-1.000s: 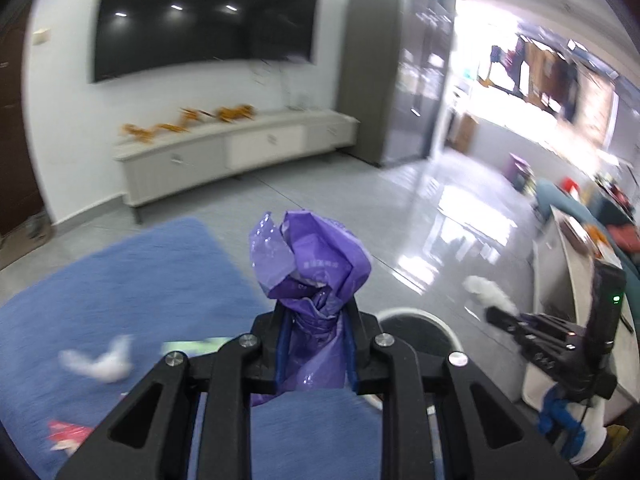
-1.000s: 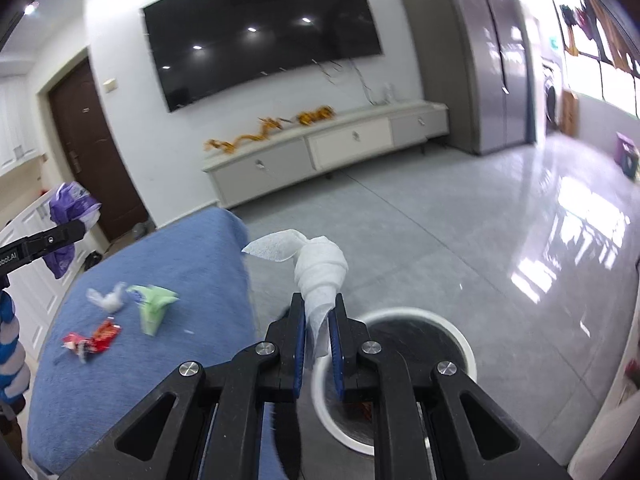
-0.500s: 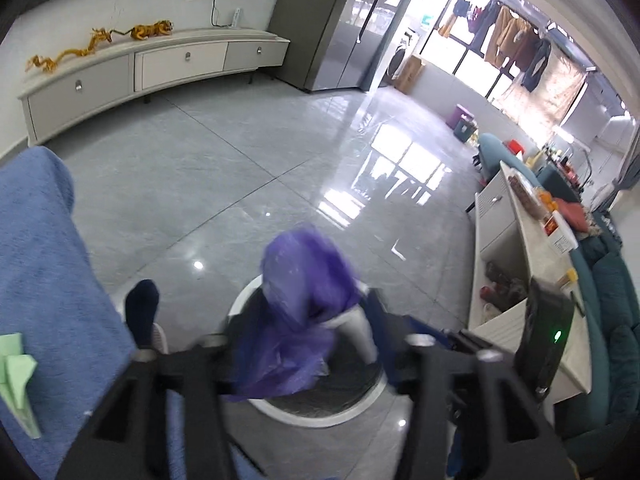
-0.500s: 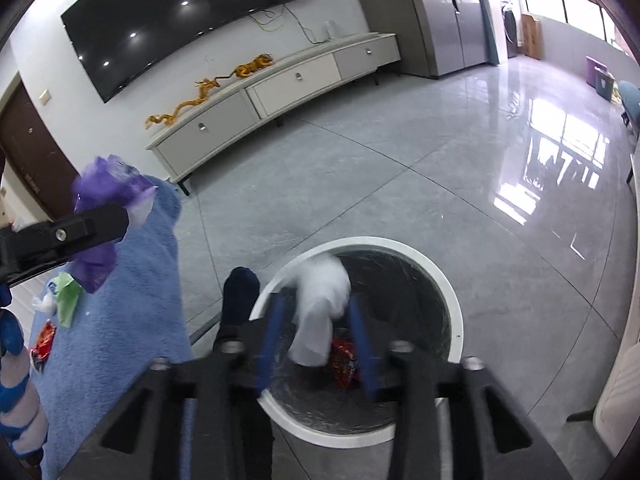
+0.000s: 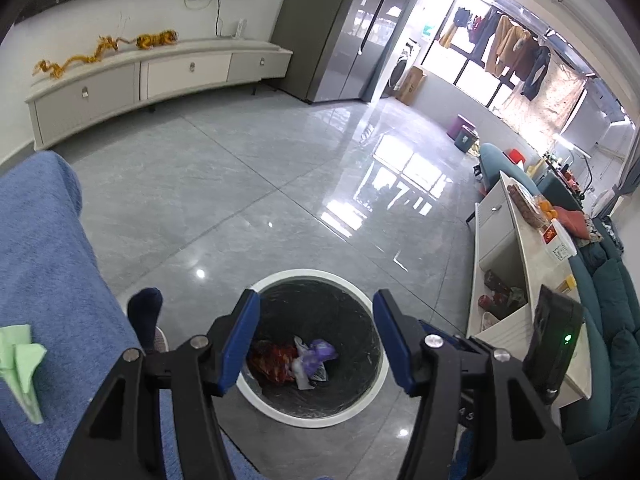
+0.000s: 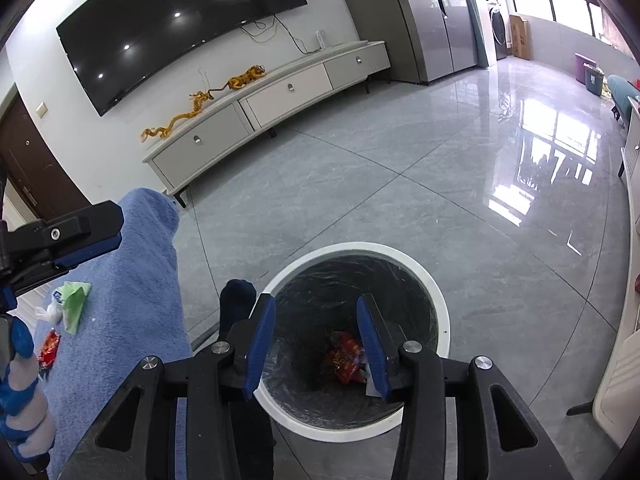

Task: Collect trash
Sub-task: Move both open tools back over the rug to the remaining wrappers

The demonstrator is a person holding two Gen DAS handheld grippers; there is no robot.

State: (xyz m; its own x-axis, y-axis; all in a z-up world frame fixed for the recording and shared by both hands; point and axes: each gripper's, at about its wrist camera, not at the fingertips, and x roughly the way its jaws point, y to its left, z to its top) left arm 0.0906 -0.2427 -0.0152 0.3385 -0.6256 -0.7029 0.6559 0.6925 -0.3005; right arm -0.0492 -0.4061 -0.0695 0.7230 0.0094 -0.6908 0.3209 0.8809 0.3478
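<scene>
A round white-rimmed bin [image 5: 280, 410] with a black liner stands on the floor below both grippers; it also shows in the right wrist view [image 6: 434, 284]. Inside lie a purple wrapper [image 5: 320, 350], a red wrapper [image 5: 276, 362] and white paper. My left gripper [image 5: 316, 320] is open and empty above the bin. My right gripper [image 6: 316, 326] is open and empty above the bin; the red wrapper [image 6: 344, 356] shows between its fingers. On the blue cloth [image 6: 120, 312] lie a green paper [image 6: 74, 306], a white tissue [image 6: 50, 312] and a red wrapper [image 6: 48, 348].
The green paper [image 5: 22, 360] lies at the left on the blue cloth [image 5: 44, 280]. A person's dark-socked foot [image 5: 146, 312] stands beside the bin. A white TV cabinet [image 6: 272, 100] lines the far wall. A white sideboard [image 5: 516, 264] and a teal sofa stand at the right.
Both grippers swung from above the blue cloth to over the bin and opened. The purple wrapper and the white tissue dropped into the bin.
</scene>
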